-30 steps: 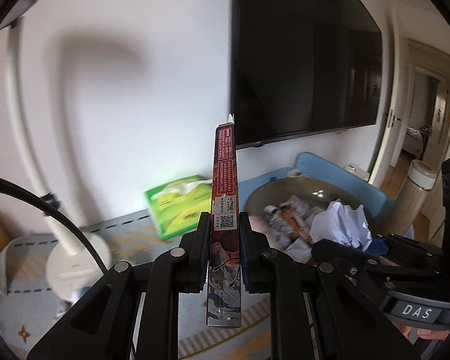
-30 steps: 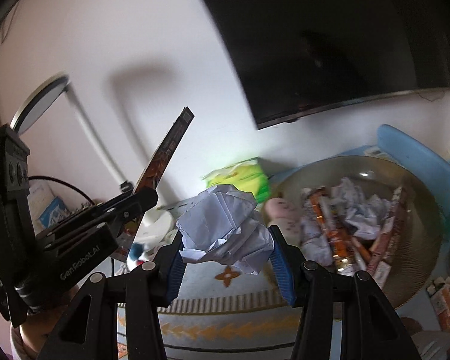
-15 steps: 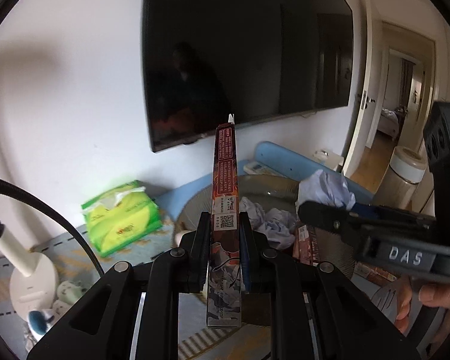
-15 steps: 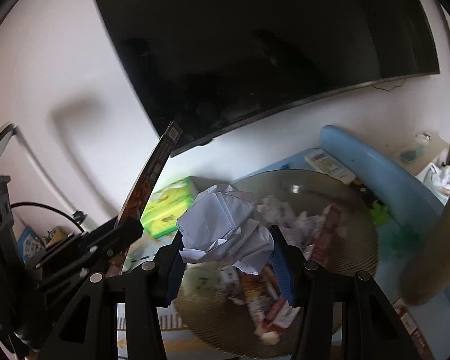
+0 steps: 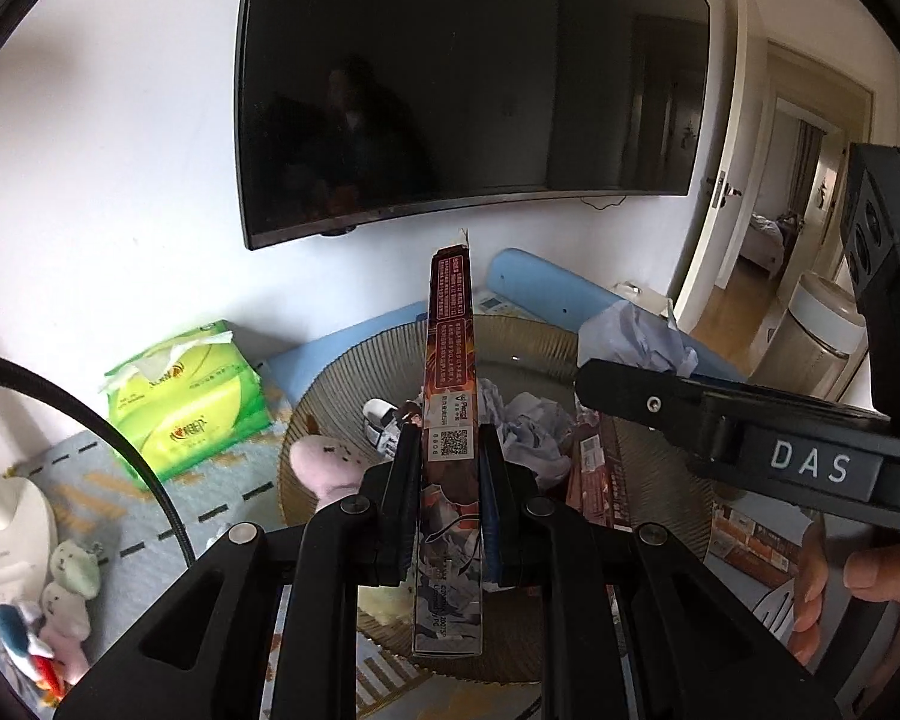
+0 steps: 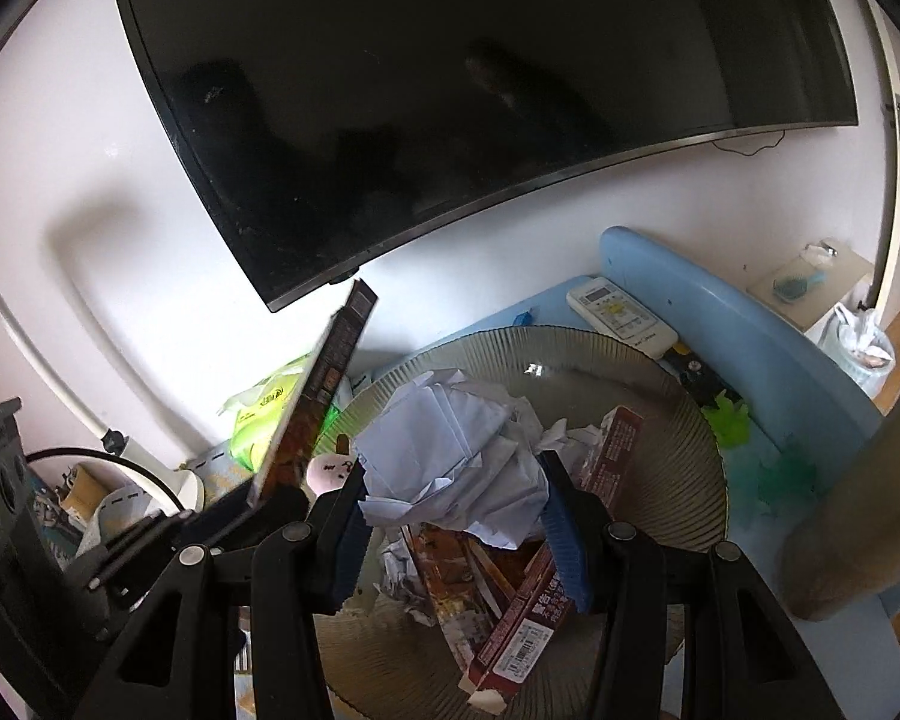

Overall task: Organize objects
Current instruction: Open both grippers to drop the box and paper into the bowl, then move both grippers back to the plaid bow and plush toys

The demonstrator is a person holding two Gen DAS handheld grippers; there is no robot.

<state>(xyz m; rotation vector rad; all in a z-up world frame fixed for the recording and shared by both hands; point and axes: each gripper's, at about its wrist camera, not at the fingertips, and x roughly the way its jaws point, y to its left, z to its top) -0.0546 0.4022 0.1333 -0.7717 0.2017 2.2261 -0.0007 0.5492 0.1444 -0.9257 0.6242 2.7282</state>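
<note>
Left gripper point(image 5: 449, 468) clamped tight on a flattened snack box point(image 5: 453, 420), pads squeezing its narrow sides, box standing on edge and sticking up and forward out of the jaws. Angled downward over the big ribbed glass bowl point(image 5: 648, 480). From the right wrist view, same box point(image 6: 321, 390) leaning up toward the TV point(image 6: 450, 90), left gripper's black body low on the left side.

Right gripper point(image 6: 453, 516) pinching a crumpled wad of white paper point(image 6: 450, 462), jaws about half spread with the wad filling the gap, blue pads pressed into both sides. Also pitched downward, hanging right over the bowl point(image 6: 678, 420). In the left view, right gripper point(image 5: 624, 354) reaching in from the right edge, fingers of the hand point(image 5: 852, 576) wrapped under its handle.

Bowl already loaded with more crumpled paper point(image 5: 528, 426) and a couple of flattened boxes point(image 6: 528, 618). Pink plush point(image 5: 324, 468) at the bowl's left rim, green tissue pack point(image 5: 186, 396) further left by the wall, white remote point(image 6: 621, 315) behind the bowl.
</note>
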